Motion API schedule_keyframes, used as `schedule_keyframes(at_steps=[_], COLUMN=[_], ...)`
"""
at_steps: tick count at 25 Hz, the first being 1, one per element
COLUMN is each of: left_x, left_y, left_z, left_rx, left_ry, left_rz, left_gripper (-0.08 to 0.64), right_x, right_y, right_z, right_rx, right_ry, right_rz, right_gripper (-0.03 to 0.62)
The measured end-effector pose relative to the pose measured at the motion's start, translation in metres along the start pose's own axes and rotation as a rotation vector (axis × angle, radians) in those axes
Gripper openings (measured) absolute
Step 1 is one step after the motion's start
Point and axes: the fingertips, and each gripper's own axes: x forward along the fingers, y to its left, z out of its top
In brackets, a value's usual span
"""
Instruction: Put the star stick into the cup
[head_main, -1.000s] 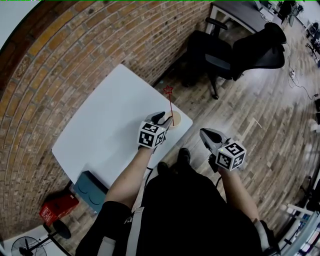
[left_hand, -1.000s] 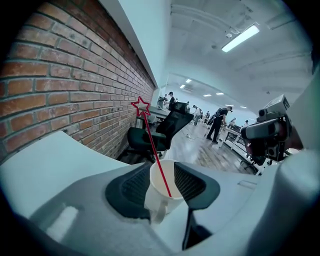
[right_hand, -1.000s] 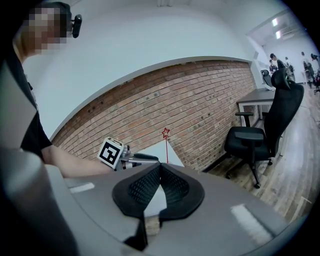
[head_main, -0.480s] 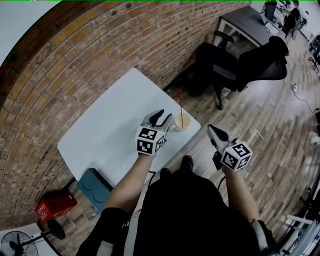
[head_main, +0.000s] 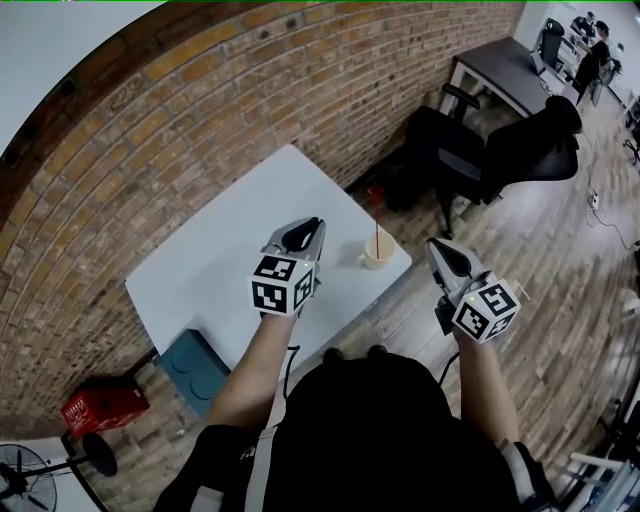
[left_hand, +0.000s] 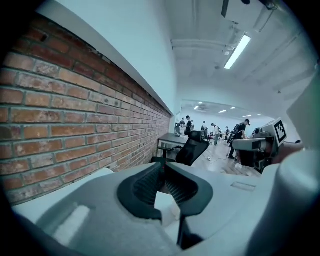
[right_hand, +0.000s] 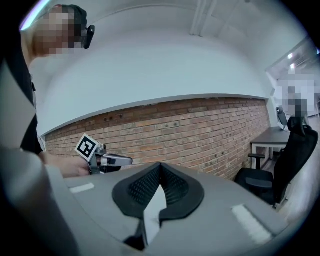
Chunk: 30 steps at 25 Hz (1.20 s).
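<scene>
The red star stick (head_main: 377, 238) stands upright in a small tan cup (head_main: 378, 254) near the right corner of the white table (head_main: 220, 260). My left gripper (head_main: 316, 226) hovers over the table to the left of the cup, apart from it. Its jaws are closing, their tips meet, and nothing lies between them (left_hand: 164, 163). My right gripper (head_main: 434, 246) is held off the table's right edge over the wooden floor, shut and empty (right_hand: 160, 165). In the right gripper view the left gripper (right_hand: 107, 160) shows against the brick wall. Neither gripper view shows the cup or the stick.
A brick wall (head_main: 200, 110) runs behind the table. Black office chairs (head_main: 500, 150) and a dark desk (head_main: 500, 65) stand at the far right. A blue box (head_main: 195, 365), a red crate (head_main: 100, 410) and a fan base (head_main: 40, 480) sit on the floor at left.
My left gripper has drawn back to the left, away from the cup, and its open jaws have come together. The stick stays in the cup. The right gripper has hardly moved.
</scene>
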Motion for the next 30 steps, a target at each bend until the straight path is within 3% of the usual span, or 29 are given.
schedule_keyframes(at_steps=[4, 7, 12, 16, 20, 30], left_x=[-0.017, -0.018, -0.010, -0.004, 0.006, 0.000], left_y=[0.004, -0.001, -0.007, -0.005, -0.004, 0.004], left_z=[0.020, 0.035, 0.059, 0.080, 0.084, 0.044], left_rx=[0.021, -0.004, -0.014, 0.001, -0.019, -0.058], left_ry=[-0.018, -0.059, -0.102, -0.153, -0.179, -0.136], left_rz=[0.078, 0.091, 0.109, 0.131, 0.166, 0.225], left_gripper=[0.005, 0.005, 0.005, 0.004, 0.003, 0.003], right_x=[-0.009, -0.017, -0.025, -0.014, 0.004, -0.001], right_y=[0.005, 0.003, -0.042, -0.052, -0.050, -0.056], right_z=[0.026, 0.045, 0.086, 0.115, 0.113, 0.068], right_rx=[-0.026, -0.075, -0.172, -0.241, -0.286, -0.205], right_ry=[-0.035, -0.050, -0.117, -0.178, -0.200, -0.141], right_rz=[0.036, 0.082, -0.005, -0.020, -0.056, -0.084], right_gripper=[0.000, 0.000, -0.002, -0.002, -0.002, -0.002])
